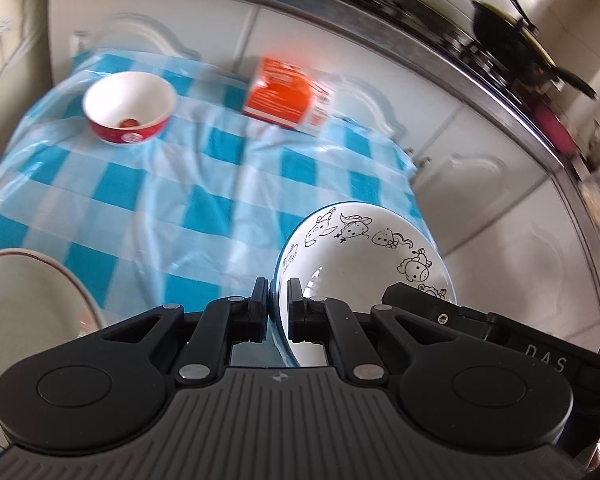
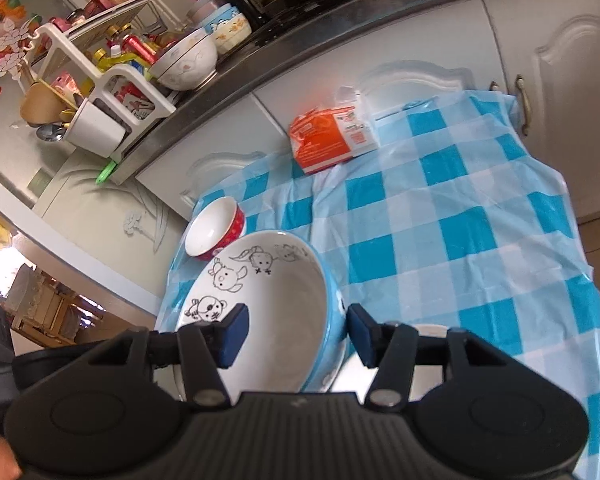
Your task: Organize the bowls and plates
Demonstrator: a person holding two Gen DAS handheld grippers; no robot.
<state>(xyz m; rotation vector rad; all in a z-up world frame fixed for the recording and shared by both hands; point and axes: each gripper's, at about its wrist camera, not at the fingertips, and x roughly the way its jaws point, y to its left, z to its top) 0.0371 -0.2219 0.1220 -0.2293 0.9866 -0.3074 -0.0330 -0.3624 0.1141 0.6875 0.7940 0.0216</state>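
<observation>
1. The cartoon bowl [image 1: 364, 264], white inside with black animal drawings and blue outside, is held tilted above the near part of the table, over its near right area as seen from the left wrist view.
2. Its rim is clamped by the left gripper [image 1: 278, 304]: the two pads are pressed together on the wall, one inside and one outside.
3. The right gripper [image 2: 296, 332] straddles the opposite wall of the same bowl; its jaws stand apart, with a gap visible between the outer pad and the blue wall. The bowl is therefore judged to be carried by the left gripper alone.
4. A white plate with a thin red rim [image 1: 32, 308] lies at the near left corner of the table [image 1: 204, 216], which is covered by a blue and white check cloth.
5. A red bowl [image 1: 130, 106] stands near the far left corner, and an orange carton [image 1: 288, 94] lies at the far edge, against the white cabinet doors [image 1: 480, 184].
6. The step in hand is judged to be a transfer of the cartoon bowl toward a stacking place.
7. For the next move, the bowl should be levelled before being set down, and the right jaws kept clear of the rim so it is not dragged.
8. Which dish it belongs on cannot be told.
</observation>
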